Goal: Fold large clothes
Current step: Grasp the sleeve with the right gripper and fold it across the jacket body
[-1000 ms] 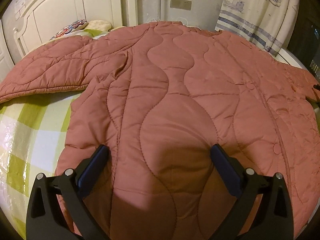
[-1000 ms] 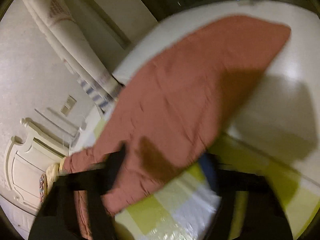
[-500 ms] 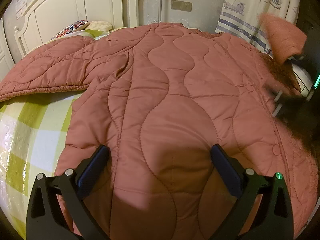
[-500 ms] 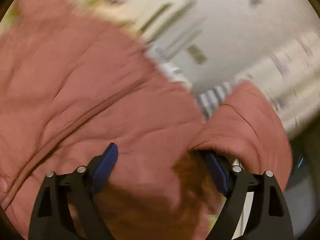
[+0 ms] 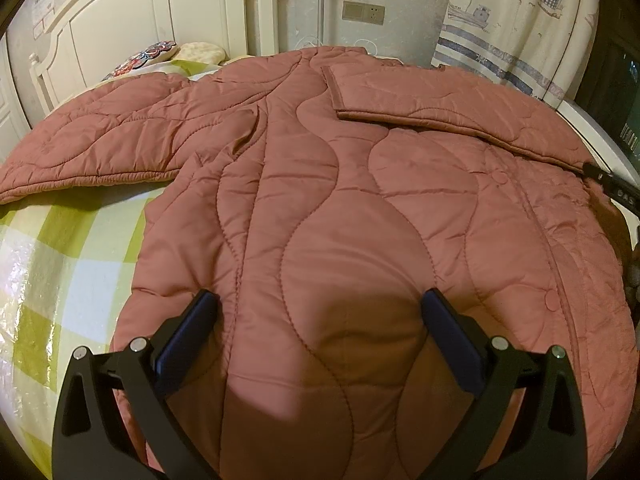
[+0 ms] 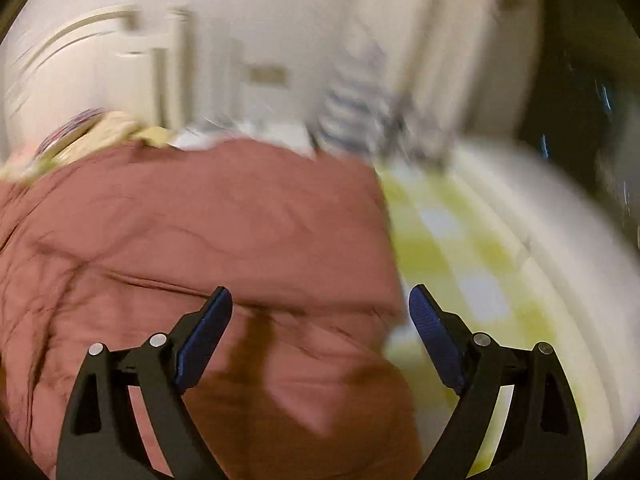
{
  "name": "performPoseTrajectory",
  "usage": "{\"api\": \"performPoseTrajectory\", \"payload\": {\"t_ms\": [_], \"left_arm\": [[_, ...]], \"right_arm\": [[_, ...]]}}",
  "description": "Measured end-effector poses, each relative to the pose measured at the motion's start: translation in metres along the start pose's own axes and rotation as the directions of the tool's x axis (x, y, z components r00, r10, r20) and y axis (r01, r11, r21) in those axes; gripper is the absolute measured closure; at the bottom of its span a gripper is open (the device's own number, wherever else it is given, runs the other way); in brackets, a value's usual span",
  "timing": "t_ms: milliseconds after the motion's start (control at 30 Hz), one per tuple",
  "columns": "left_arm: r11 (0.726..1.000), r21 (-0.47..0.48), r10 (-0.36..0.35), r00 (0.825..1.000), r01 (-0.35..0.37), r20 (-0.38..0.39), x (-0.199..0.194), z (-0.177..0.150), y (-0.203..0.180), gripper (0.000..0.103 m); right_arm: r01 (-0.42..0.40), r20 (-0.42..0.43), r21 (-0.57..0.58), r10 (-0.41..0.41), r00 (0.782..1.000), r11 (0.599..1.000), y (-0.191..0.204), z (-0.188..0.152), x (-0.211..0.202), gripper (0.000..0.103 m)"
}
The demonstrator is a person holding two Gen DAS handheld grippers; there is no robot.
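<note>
A large quilted pink jacket (image 5: 320, 200) lies spread flat on the bed. Its right sleeve (image 5: 440, 108) is folded across the upper chest; its left sleeve (image 5: 92, 144) stretches out to the left. My left gripper (image 5: 320, 320) hovers open over the jacket's lower part, blue pads wide apart with nothing between them. The right wrist view is blurred; there the jacket (image 6: 200, 240) fills the left half, and my right gripper (image 6: 320, 312) has its jaws opening above the jacket's right edge, pads off the cloth. A dark part of the right gripper (image 5: 612, 188) shows at the left wrist view's right edge.
The bed has a green and white checked cover (image 5: 60, 264) under glossy plastic. A white headboard (image 5: 132, 12) and pillows (image 5: 160, 52) stand at the back left. A sailboat-print curtain (image 5: 520, 20) hangs at the back right beside a wall socket (image 5: 363, 11).
The right gripper carried the right sleeve over from the bed's right side, laid it folded across the jacket's chest and opened off it. The left gripper stayed still and open.
</note>
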State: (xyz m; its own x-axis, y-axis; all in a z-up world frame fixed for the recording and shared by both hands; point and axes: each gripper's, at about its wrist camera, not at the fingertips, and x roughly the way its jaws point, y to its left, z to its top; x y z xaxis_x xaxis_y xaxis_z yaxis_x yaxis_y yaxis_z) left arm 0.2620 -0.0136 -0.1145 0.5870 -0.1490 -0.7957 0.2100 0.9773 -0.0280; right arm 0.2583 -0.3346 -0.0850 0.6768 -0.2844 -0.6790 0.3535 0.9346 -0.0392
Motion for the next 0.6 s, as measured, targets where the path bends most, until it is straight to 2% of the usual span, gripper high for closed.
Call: {"api": "performPoseTrajectory", "payload": {"t_ms": [33, 67, 200, 300, 433, 467, 533, 567, 600], "left_arm": [[1.000, 0.001, 0.002, 1.000, -0.002, 0.001, 0.000, 0.000, -0.001, 0.002], [1.000, 0.001, 0.003, 1.000, -0.003, 0.001, -0.001, 0.000, -0.001, 0.002], [1.000, 0.002, 0.006, 1.000, -0.006, 0.000, -0.001, 0.000, -0.001, 0.002], [1.000, 0.005, 0.012, 1.000, -0.012, -0.002, -0.001, 0.000, -0.002, 0.002], [1.000, 0.005, 0.014, 1.000, -0.014, -0.002, -0.002, -0.001, -0.004, 0.002], [1.000, 0.005, 0.014, 1.000, -0.014, -0.002, -0.002, 0.000, -0.004, 0.002], [1.000, 0.004, 0.014, 1.000, -0.014, -0.002, -0.002, 0.000, -0.004, 0.002], [1.000, 0.003, 0.014, 1.000, -0.014, -0.001, -0.002, 0.000, -0.004, 0.002], [1.000, 0.003, 0.012, 1.000, -0.012, -0.001, -0.002, 0.000, -0.004, 0.002]], "right_arm": [[-0.026, -0.015, 0.077, 0.027, 1.000, 0.997, -0.013, 0.001, 0.003, 0.017], [-0.052, 0.009, 0.139, 0.052, 0.999, 0.989, -0.024, 0.000, -0.001, 0.017], [-0.113, 0.086, 0.238, 0.095, 0.992, 0.965, -0.042, -0.002, -0.023, 0.017], [-0.116, 0.097, 0.222, 0.096, 0.991, 0.968, -0.039, 0.019, -0.027, 0.017], [-0.107, 0.122, 0.092, 0.096, 0.988, 0.990, -0.010, 0.051, -0.023, 0.017], [-0.117, 0.111, 0.065, 0.110, 0.988, 0.991, -0.003, 0.054, -0.016, 0.017], [-0.117, 0.001, 0.033, 0.117, 0.993, 0.993, 0.010, 0.053, 0.015, 0.020], [-0.072, -0.084, 0.016, 0.074, 0.994, 0.997, 0.013, 0.046, 0.034, 0.020], [-0.028, -0.169, 0.002, 0.028, 0.985, 1.000, 0.012, 0.034, 0.056, 0.019]]}}
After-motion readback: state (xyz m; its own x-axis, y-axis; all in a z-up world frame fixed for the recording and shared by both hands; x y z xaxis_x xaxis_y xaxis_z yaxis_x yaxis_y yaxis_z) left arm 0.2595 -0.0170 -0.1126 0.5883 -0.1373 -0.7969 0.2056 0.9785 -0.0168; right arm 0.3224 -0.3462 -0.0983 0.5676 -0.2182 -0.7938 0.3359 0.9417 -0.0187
